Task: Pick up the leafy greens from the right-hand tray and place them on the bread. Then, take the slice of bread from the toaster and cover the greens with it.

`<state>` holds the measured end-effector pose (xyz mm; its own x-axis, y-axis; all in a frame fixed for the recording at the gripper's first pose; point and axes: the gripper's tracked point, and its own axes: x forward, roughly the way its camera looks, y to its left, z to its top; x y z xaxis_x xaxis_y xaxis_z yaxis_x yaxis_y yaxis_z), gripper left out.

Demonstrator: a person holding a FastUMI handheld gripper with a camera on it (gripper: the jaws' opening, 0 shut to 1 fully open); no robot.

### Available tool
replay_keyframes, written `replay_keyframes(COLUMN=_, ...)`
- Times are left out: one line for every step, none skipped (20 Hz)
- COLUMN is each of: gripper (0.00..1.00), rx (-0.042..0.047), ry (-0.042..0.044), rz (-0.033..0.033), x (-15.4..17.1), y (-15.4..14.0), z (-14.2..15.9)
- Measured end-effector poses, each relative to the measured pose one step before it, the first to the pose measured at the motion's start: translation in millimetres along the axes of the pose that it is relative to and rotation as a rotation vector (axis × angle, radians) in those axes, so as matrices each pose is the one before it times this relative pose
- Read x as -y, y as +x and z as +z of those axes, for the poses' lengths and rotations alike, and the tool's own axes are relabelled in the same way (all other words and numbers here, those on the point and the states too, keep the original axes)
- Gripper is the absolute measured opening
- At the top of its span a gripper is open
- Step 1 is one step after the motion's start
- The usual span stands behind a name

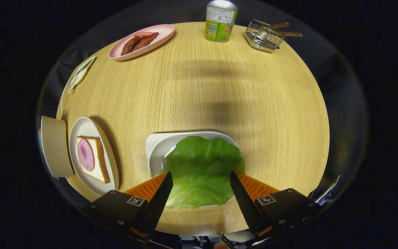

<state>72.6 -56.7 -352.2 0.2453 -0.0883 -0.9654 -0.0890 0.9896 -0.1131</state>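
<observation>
A large green leaf (200,173) lies on a white tray (157,147) on the round wooden table. My gripper (200,178) hovers over the leaf, open, one orange-backed finger (157,193) on each side of it and neither touching it that I can tell. To the left, a slice of bread (95,159) topped with a round pink slice of ham (85,154) rests on a white plate (81,129). Beside that plate stands a beige toaster (54,147); whether it holds bread is hidden.
At the back of the table sit a pink plate (161,33) with strips of meat and a tomato slice, a green can (219,20) and a wire basket (263,34) holding utensils. A flat packet (81,73) hangs over the table's left edge.
</observation>
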Motion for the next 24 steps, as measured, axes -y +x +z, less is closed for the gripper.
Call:
replay_keyframes(gripper=1.00, rx=-0.00475, ry=0.00575, rz=0.00286, x=-0.63, y=1.36, z=-0.14)
replay_keyframes(gripper=1.00, rx=-0.00241, ry=0.00551, rz=0.00256, x=-0.11, y=1.85, z=0.74)
replay_keyframes(gripper=1.00, rx=-0.00282, ry=0.00448, rz=0.00075, x=1.04, y=0.95, z=-0.14)
replay_keyframes(gripper=1.00, rx=-0.00431, ry=0.00341, rz=-0.00004, x=0.60, y=1.82, z=-0.03)
replay_keyframes(gripper=0.99, rx=0.00182, ry=-0.00128, rz=-0.00184, x=-0.07, y=0.69, z=-0.58)
replay_keyframes(gripper=0.99, rx=0.00157, ry=-0.00572, rz=-0.00200, x=-0.24, y=0.41, z=0.81)
replay_keyframes(gripper=0.99, rx=0.00040, ry=-0.00798, rz=-0.00435, x=0.64, y=0.88, z=-0.33)
replay_keyframes(gripper=0.99, rx=0.00187, ry=-0.00777, rz=-0.00370, x=-0.31, y=1.15, z=0.13)
replay_keyframes(gripper=0.98, rx=0.00619, ry=-0.00076, rz=-0.00887, x=1.10, y=-0.93, z=0.65)
replay_keyframes(gripper=0.96, rx=0.00381, ry=0.00189, rz=0.00057, x=-0.98, y=0.01, z=0.59)
replay_keyframes(gripper=0.89, rx=0.00600, ry=0.00364, rz=0.00013, x=-0.40, y=-0.29, z=-0.72)
replay_keyframes(gripper=0.84, rx=0.00064, ry=0.00611, rz=0.00140, x=-0.27, y=0.70, z=-1.39)
replay_keyframes(gripper=0.71, rx=0.00846, ry=0.01149, rz=0.00094, x=1.20, y=-0.35, z=0.19)
replay_keyframes(gripper=0.61, rx=-0.00119, ry=0.01068, rz=0.00543, x=0.41, y=-0.37, z=-1.19)
replay_keyframes(gripper=0.52, rx=0.00685, ry=0.01321, rz=-0.00150, x=2.67, y=1.30, z=-0.80)
replay_keyframes(gripper=0.36, rx=-0.00104, ry=0.02350, rz=0.00490, x=2.56, y=-0.65, z=0.66)
replay_keyframes(gripper=0.21, rx=-0.00166, ry=0.03655, rz=0.00848, x=-0.80, y=1.23, z=-1.77)
replay_keyframes(gripper=0.11, rx=-0.00113, ry=0.02186, rz=0.01299, x=-0.47, y=-0.02, z=0.13)
replay_keyframes(gripper=0.03, rx=0.00102, ry=0.00119, rz=0.01057, x=1.28, y=-0.98, z=-1.47)
replay_keyframes(gripper=0.02, rx=-0.00415, ry=0.00154, rz=-0.00360, x=2.35, y=-1.49, z=-0.75)
replay_keyframes(gripper=0.01, rx=-0.00223, ry=0.00390, rz=-0.00477, x=0.70, y=-2.30, z=-0.62)
replay_keyframes(gripper=0.01, rx=0.00013, ry=0.00120, rz=-0.00321, x=0.59, y=-3.41, z=-0.56)
replay_keyframes(gripper=0.01, rx=0.00399, ry=-0.00291, rz=-0.00222, x=0.92, y=-5.24, z=-0.55)
replay_keyframes(gripper=0.01, rx=0.00683, ry=-0.00805, rz=-0.00026, x=-1.50, y=-5.94, z=0.60)
